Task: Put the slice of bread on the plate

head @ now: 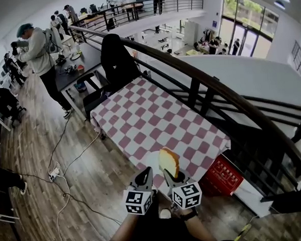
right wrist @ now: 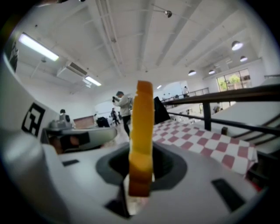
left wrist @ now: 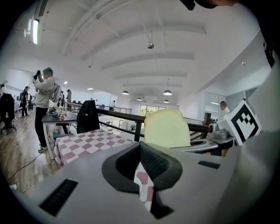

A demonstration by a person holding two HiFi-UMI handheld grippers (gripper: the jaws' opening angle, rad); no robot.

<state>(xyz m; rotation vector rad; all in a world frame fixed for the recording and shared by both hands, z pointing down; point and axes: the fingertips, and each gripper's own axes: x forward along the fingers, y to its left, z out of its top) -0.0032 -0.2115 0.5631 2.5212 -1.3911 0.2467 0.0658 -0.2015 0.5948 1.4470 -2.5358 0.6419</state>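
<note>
Gripping: R claw (head: pixel 171 177) pinches upright bread slice (head: pixel 169 162), golden crust | L claw (head: pixel 145 175) looks closed | checked cloth (head: pixel 155 117) below

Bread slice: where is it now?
Head view, bottom centre: the bread slice stands upright in the right gripper, beside the left gripper, over the near edge of the checkered table.

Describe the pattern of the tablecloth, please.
Pink and white checks on the tablecloth; the head view shows it best.
</note>
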